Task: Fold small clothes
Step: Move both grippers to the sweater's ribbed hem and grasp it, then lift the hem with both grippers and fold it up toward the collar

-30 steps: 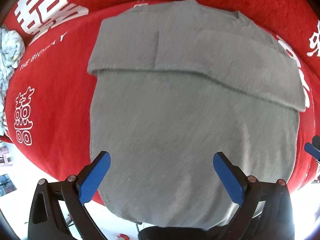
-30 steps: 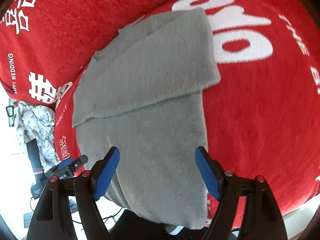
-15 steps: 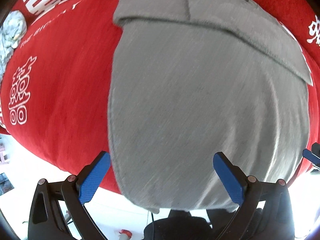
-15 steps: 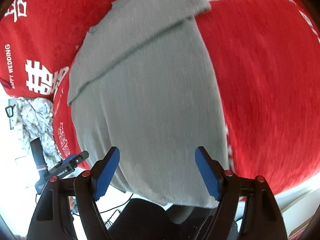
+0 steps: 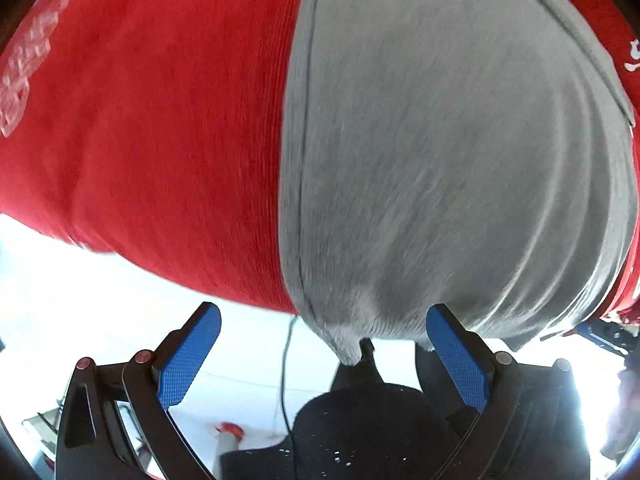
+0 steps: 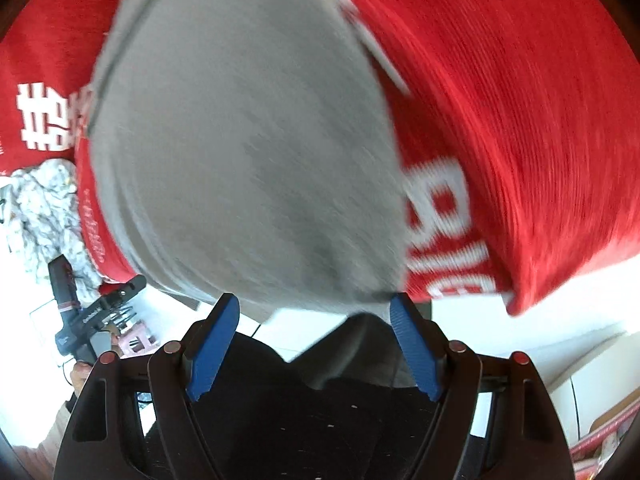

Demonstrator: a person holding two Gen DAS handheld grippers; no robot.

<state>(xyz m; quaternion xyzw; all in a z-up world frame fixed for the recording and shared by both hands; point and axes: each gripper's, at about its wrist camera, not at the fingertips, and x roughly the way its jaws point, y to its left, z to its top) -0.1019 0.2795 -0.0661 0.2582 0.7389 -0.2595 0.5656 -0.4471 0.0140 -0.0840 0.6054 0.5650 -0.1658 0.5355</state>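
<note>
A red cloth w/ white lettering is seen spread over the surface, draped past its near edge. A grey garment is laid on the red cloth, its lower hem hanging over the near edge of the surface; a folded-over part is seen toward the far side. In the right wrist view the same grey garment is shown filling the centre, w/ its hem at the near edge, approx. level w/ the blue pads. A crumpled white patterned cloth is seen at the left edge of the surface.

The left gripper is held spread wide just off the near edge, nothing pinched; one hem corner of the garment is hung between the jaws w/o being touched. The right gripper is likewise held spread, nothing gripped, the hem just above its pads. Both views are blurred, so fine detail can't be told.
</note>
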